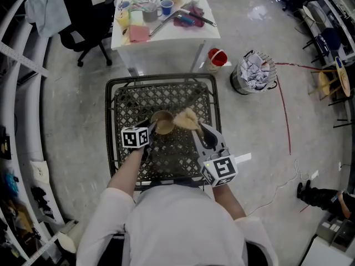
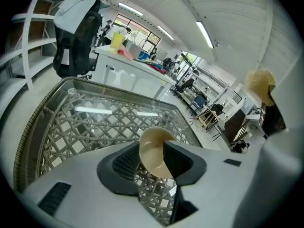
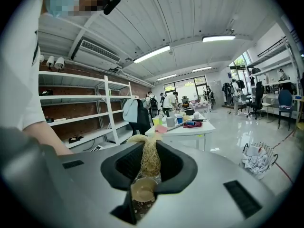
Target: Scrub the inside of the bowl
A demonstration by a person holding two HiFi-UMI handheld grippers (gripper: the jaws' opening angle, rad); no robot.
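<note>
A small tan bowl (image 1: 162,123) stands on a dark lattice table with a glass top (image 1: 128,101). In the left gripper view the bowl (image 2: 153,152) is tipped, and its wall rises in the gap between the pads of my left gripper (image 2: 152,158); the jaws stand wide and I see no pad pressing on it. My left gripper (image 1: 152,127) is at the bowl's left rim. My right gripper (image 1: 194,127) is shut on a tan fibrous scrubber (image 1: 186,119), held just right of the bowl and above it. Seen from the right gripper, the scrubber (image 3: 151,156) stands upright between the pads, with the bowl (image 3: 142,190) below.
A white table (image 1: 206,13) with cups and tools stands beyond the lattice table, and a black office chair (image 1: 89,26) is to its left. A red bucket (image 1: 217,57) and a wire wastebasket (image 1: 254,73) sit on the floor at right, near a red cable (image 1: 285,121).
</note>
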